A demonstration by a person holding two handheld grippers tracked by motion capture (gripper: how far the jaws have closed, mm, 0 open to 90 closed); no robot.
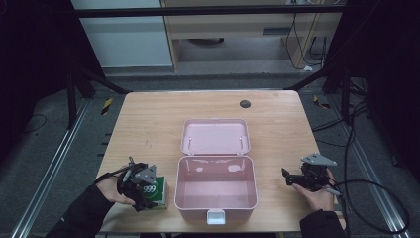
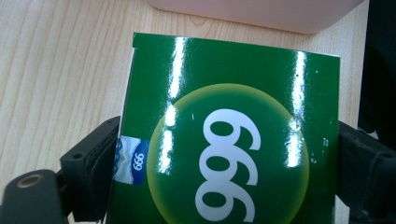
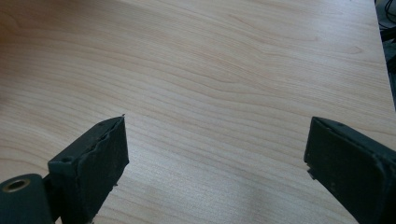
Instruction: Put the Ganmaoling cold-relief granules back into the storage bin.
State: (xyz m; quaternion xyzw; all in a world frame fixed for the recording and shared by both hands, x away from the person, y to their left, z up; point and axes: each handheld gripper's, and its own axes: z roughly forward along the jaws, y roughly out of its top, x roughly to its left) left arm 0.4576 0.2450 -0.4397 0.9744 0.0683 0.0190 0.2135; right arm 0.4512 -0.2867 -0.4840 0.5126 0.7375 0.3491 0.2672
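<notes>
Overhead, I see my left gripper (image 1: 141, 191) down on a green box (image 1: 155, 191) at the near left of the wooden table (image 1: 148, 119), just beside the left wall of an open pink case (image 1: 216, 191). The case's lid (image 1: 215, 136) lies flat behind its body, and a white latch (image 1: 216, 216) sticks out of the near wall. My right gripper (image 1: 289, 178) sits at the near right, well apart from the case, pointing towards it with nothing in it. A small dark disc (image 1: 244, 103) lies near the far edge. In the left gripper view, the green box (image 2: 229, 140) with its white "999" on a yellow-green circle lies flat on the wood, one black jaw at each of its side edges. The jaws stand right against the carton, but I cannot tell whether the pads press on it or only flank it. The pink case (image 2: 257, 11) shows just beyond the box. In the right gripper view, the two jaws stand wide apart over bare table (image 3: 210, 70), released, holding nothing.
</notes>
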